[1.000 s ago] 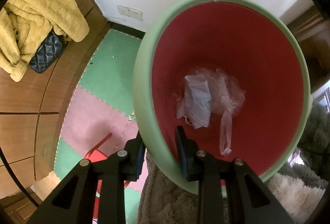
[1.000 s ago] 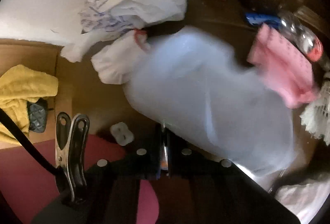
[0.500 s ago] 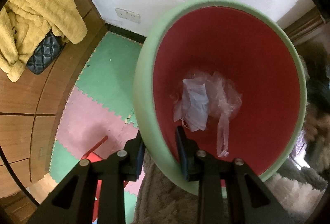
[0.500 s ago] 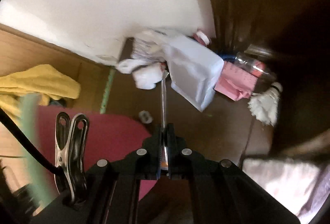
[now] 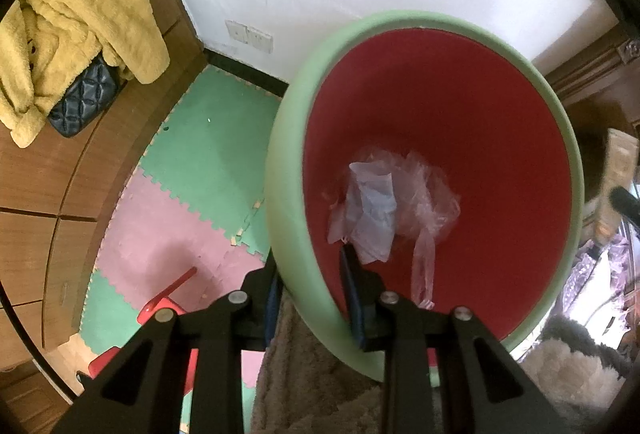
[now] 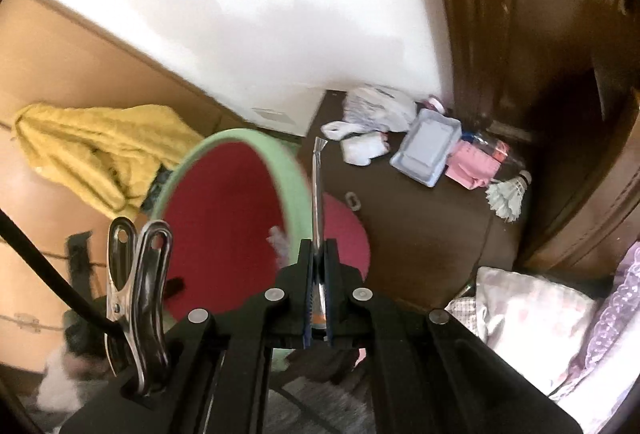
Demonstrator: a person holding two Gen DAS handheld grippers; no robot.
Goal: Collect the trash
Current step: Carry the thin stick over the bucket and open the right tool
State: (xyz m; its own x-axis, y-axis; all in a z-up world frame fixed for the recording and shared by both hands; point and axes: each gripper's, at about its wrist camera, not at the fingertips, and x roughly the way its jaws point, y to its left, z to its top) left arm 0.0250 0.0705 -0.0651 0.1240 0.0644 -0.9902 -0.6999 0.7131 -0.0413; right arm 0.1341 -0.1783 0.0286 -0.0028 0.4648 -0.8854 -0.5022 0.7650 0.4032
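Note:
My left gripper (image 5: 312, 294) is shut on the near rim of the trash bin (image 5: 288, 170), green outside and red inside, one finger on each side of the wall. Crumpled clear plastic bags (image 5: 400, 202) lie at its bottom. My right gripper (image 6: 319, 250) is shut on a thin silvery strip (image 6: 317, 178), seen edge-on, that sticks out past the fingertips beside the bin's rim (image 6: 240, 134). On the dark table (image 6: 420, 234) beyond lie white plastic bags (image 6: 376, 106), a white tray (image 6: 428, 146), a pink packet (image 6: 472, 162), a plastic bottle (image 6: 494, 146) and a shuttlecock (image 6: 508, 194).
A yellow towel (image 5: 80, 34) and a quilted black bag (image 5: 84, 102) rest on a wooden bench. Green and pink foam mats (image 5: 192, 178) cover the floor, with a red plastic object (image 5: 168, 298) on them. A pillow (image 6: 532, 314) lies at the right. A metal clip (image 6: 136, 294) hangs on my right gripper.
My right gripper has risen well away from the table with the thin strip in it, and the bin has come into its view. The left gripper and bin have hardly moved.

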